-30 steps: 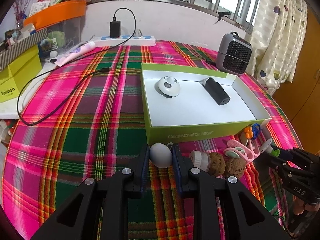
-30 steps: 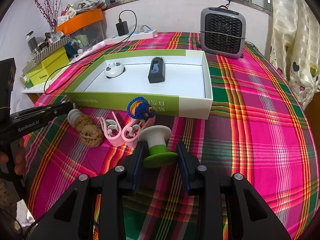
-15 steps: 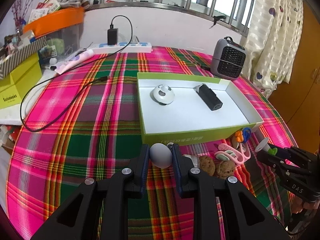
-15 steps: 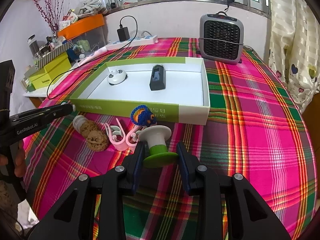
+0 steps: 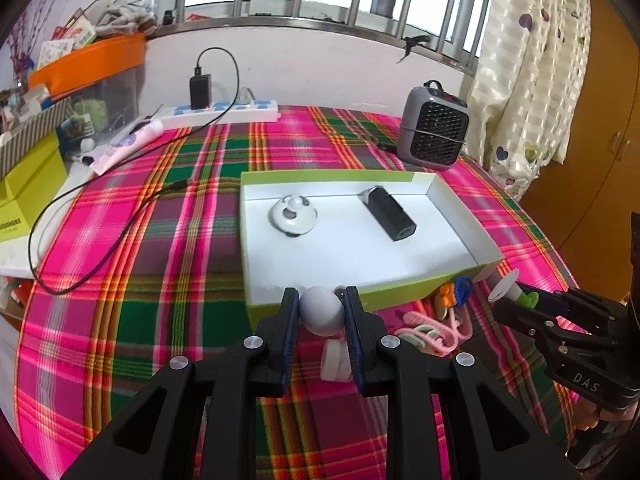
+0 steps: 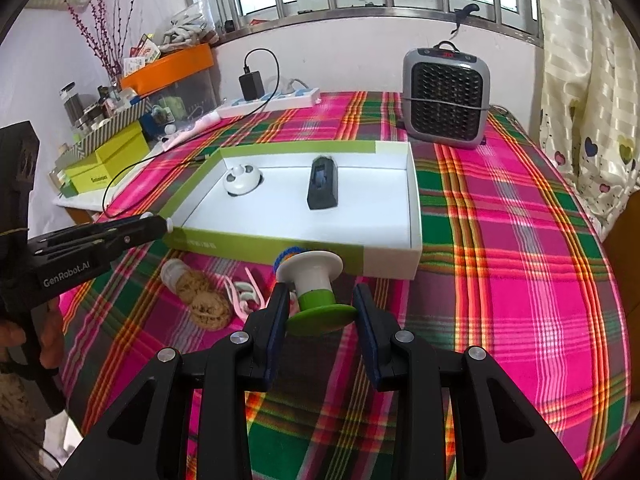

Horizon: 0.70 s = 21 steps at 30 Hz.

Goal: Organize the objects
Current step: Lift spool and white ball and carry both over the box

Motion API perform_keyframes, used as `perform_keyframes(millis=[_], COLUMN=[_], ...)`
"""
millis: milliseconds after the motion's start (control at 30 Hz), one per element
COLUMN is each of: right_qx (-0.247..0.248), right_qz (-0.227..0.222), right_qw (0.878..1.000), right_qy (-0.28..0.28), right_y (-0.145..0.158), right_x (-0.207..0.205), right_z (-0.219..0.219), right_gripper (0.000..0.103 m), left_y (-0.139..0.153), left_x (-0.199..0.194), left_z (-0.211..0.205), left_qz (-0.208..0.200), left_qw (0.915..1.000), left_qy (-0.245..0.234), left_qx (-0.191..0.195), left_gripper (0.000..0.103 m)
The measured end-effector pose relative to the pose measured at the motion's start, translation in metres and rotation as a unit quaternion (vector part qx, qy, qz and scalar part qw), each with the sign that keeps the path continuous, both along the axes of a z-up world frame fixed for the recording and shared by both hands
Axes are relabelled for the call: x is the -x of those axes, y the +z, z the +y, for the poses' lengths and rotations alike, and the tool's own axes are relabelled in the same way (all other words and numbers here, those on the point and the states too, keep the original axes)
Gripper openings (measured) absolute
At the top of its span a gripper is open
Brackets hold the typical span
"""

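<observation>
My left gripper is shut on a grey egg-shaped object, held above the near wall of the green and white box. My right gripper is shut on a white and green spool, held just in front of the box. Inside the box lie a white round gadget and a black device. The right gripper also shows in the left wrist view, and the left gripper in the right wrist view.
On the plaid cloth before the box lie pink clips, cookies with a small jar and a blue-orange knitted toy. A grey heater stands behind the box. A power strip, black cable and yellow boxes are at left.
Both grippers have risen and moved toward the box with their objects. The egg now hangs over the box's near wall; the spool is nearer the box front.
</observation>
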State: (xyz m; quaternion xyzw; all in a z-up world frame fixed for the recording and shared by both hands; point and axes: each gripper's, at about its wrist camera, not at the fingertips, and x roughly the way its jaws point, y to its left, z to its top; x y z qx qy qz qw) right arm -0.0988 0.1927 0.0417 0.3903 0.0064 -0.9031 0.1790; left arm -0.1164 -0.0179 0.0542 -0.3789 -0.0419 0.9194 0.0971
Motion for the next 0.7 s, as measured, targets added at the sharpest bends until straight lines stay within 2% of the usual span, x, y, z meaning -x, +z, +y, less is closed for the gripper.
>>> perform_keyframes(millis=[700], right_qx=[-0.004], right_qz=[0.009], right_qw=[1.0], right_qy=[0.0], right_y=[0.009], right_x=[0.029], right_z=[-0.002], right_gripper=[0.034], left_y=[0.012], left_x=[0.03], left_z=[0.02], left_qz=[0.013], left_qw=[0.9996], left_qy=[-0.023], left_qx=[0.003], left_gripper=[0.021])
